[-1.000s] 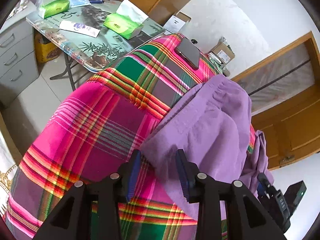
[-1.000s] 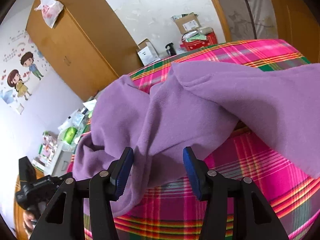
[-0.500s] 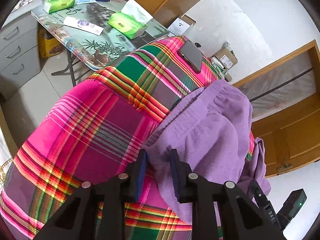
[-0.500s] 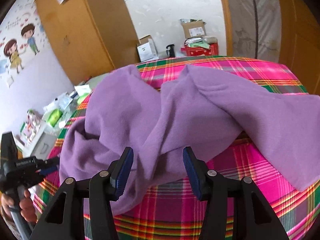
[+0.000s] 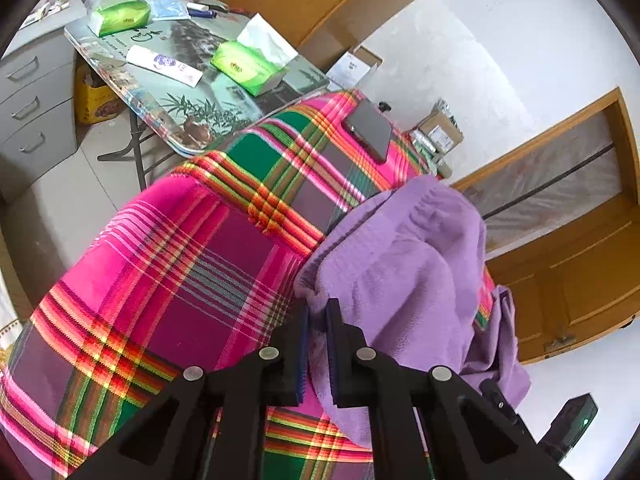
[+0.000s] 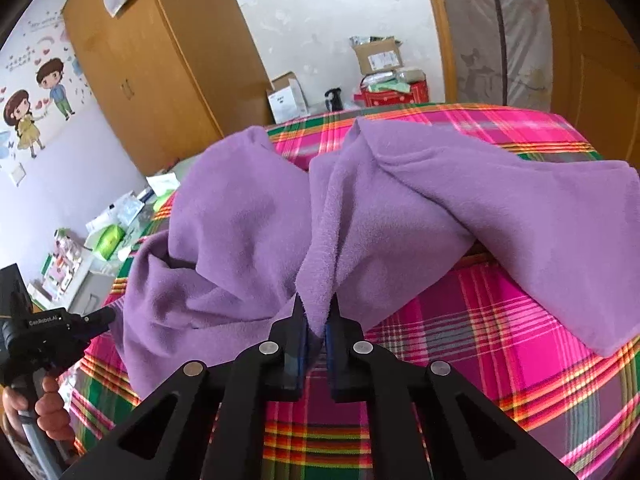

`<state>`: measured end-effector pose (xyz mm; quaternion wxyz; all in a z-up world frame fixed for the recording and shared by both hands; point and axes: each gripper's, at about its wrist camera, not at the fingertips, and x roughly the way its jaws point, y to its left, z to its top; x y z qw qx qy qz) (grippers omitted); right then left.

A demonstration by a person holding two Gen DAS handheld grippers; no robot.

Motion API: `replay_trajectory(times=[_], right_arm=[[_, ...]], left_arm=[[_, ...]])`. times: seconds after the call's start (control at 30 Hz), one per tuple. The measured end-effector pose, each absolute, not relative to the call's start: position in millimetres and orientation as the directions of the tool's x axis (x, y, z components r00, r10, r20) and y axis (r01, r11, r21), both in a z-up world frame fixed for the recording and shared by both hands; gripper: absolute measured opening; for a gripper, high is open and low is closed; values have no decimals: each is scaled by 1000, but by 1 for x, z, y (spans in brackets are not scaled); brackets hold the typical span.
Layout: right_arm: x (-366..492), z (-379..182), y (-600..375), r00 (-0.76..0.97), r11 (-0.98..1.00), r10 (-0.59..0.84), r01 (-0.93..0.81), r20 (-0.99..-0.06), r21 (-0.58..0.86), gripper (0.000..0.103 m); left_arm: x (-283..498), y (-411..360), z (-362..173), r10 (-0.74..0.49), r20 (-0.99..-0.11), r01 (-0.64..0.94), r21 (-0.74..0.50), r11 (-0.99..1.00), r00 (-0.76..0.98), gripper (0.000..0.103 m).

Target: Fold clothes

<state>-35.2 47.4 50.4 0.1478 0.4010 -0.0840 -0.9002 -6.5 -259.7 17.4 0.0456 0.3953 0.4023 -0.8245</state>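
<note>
1. The left tongs (image 5: 316, 312) are closing, their blue pads pinching a bunched corner of the purple fleece garment (image 5: 408, 264).
2. The right tongs (image 6: 316, 312) are closing too, a hanging fold of the same garment (image 6: 248, 216) caught between their pads.
3. The garment lies crumpled on a worktop under a pink plaid cloth (image 5: 168, 272), one part draping over the near edge.
4. A dark phone (image 5: 370, 128) rests near the far edge of the cloth.
5. A hand (image 6: 50, 412) grips the left tongs' handle at the near left corner.
</note>
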Motion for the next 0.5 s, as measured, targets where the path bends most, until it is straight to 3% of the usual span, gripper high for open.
replay_trajectory(times=[0.5], right_arm=[[18,71,72,-708,-926,-358,183,-609,332,7]], left_arm=[[49,-257,39,226,-635,350,-648,-677,-739,8]])
